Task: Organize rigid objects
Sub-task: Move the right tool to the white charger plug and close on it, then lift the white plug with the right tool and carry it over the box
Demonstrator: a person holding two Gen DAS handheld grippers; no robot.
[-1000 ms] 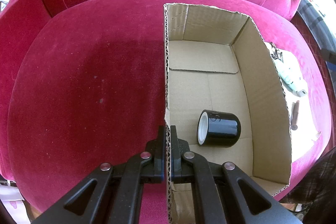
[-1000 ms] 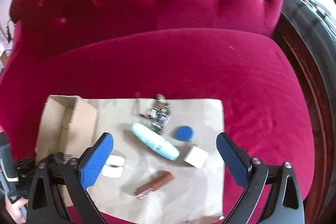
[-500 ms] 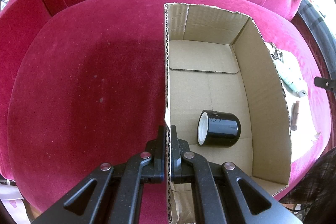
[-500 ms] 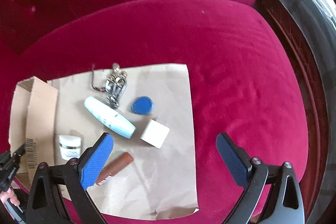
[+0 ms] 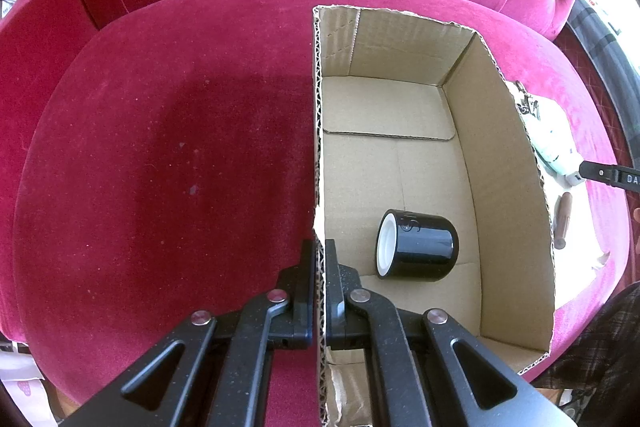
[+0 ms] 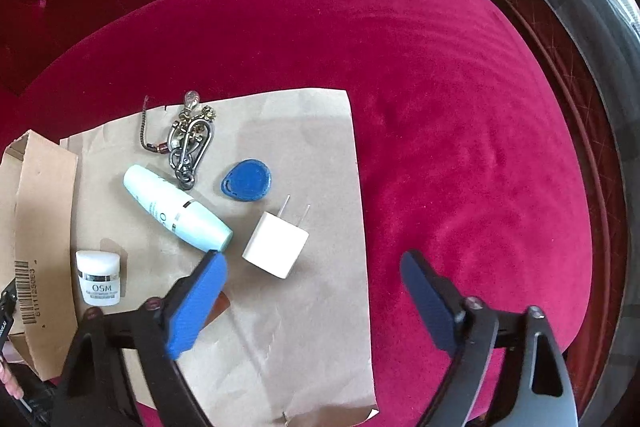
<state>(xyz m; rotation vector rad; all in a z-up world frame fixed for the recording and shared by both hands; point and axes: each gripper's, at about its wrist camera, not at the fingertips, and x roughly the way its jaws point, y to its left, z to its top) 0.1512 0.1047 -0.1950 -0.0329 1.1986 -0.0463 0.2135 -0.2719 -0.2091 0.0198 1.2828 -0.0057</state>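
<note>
The left gripper (image 5: 319, 259) is clamped on the near wall of the cardboard box (image 5: 512, 187), a black jar (image 5: 418, 251) lying just to its right. The right gripper (image 6: 312, 291), jaws wide and closing on nothing, hangs over brown paper (image 6: 280, 327), the white charger (image 6: 275, 246) just ahead.

Brown stick (image 6: 219, 303) largely hidden behind the right gripper's blue pad (image 6: 196, 307); cardboard box (image 6: 38, 211) cut off at the left edge; bottle (image 5: 554, 143) half hidden behind the box wall.
</note>
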